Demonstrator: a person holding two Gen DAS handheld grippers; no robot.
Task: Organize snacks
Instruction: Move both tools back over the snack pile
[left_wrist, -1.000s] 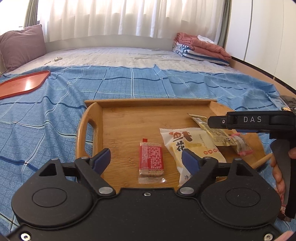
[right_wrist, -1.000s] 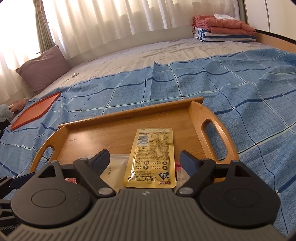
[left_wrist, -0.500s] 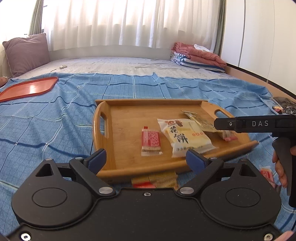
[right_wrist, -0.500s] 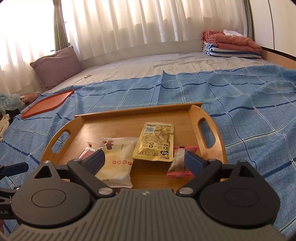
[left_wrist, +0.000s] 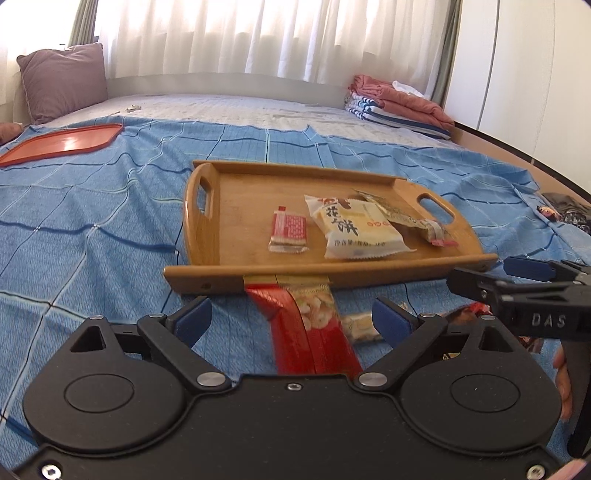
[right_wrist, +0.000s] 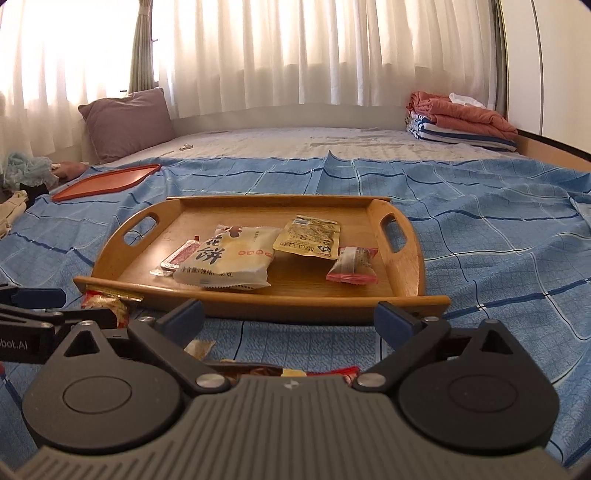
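Two grippers hang over a wide bed (right_wrist: 480, 236) that is covered with a blue checked sheet (left_wrist: 92, 206). On the far side of the bed a purple pillow (right_wrist: 127, 122) leans at the wall, and a pile of folded blankets (right_wrist: 461, 118) lies in the opposite corner. An orange tray (left_wrist: 62, 144) lies flat on the sheet, well apart from the rest.

In the middle of the bed stands a wooden tray (right_wrist: 402, 273) with a cut-out handle on each short side. Four snacks lie inside it. The biggest is a white cake packet (right_wrist: 229, 258) with red letters. Just beside it, toward one handle, lies a small red wafer packet (left_wrist: 288, 229). On the other side a yellow-green pouch (right_wrist: 310, 238) lies flat, and a small pink-edged candy wrapper (right_wrist: 354, 266) rests near it, close to the other handle.

More snacks lie on the sheet in front of the tray. A long red bar packet (left_wrist: 310, 328) has its far end under the front edge of the tray, and a small pale packet (left_wrist: 360, 325) lies just beside it.

The left gripper (left_wrist: 291, 321) has its fingers spread wide; the red bar lies below the gap between them, and the pads do not press on it. The right gripper (right_wrist: 288, 321) has its fingers opening, now spread wide, with nothing held between them; only the sheet and the tray edge show there.
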